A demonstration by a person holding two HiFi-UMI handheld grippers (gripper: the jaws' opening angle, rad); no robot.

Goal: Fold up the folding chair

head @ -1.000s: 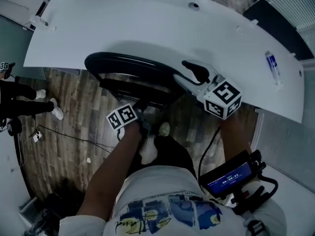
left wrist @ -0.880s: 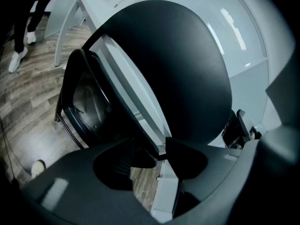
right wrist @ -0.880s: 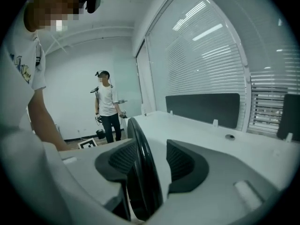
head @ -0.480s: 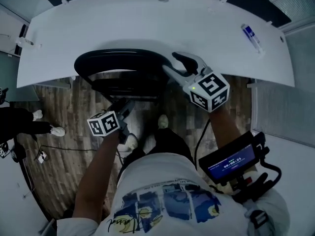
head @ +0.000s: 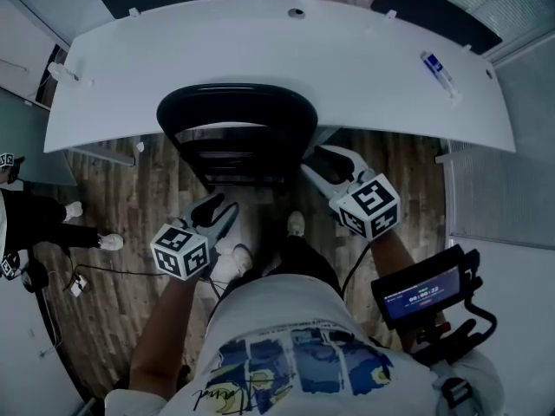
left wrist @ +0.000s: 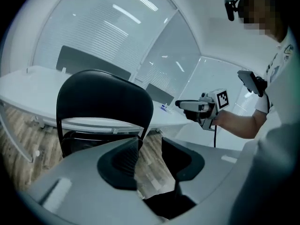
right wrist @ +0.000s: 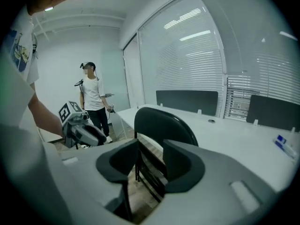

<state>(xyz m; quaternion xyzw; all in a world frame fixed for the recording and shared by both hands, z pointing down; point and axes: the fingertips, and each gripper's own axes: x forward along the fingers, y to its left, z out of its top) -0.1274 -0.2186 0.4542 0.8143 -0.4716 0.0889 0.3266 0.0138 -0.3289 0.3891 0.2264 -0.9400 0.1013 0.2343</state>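
By the desk (head: pixel 260 50), the upright chair (head: pixel 234 102) faces left gripper (head: pixel 217 210) and right gripper (head: pixel 324 163), both empty, jaws apart, just narrowing; only right gripper view shows the bystander (right wrist: pixel 93 100) whole.

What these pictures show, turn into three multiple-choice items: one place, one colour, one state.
1. The chair stands: A on the floor at the edge of the table; B on top of it; C behind the person.
2. The chair is: A red; B black; C white.
3. The left gripper is: A shut on the chair; B shut on a pen; C open, empty.
Key: A, it stands on the wood floor against the table; B, dark back and frame; C, jaws apart, just been closing, nothing between.
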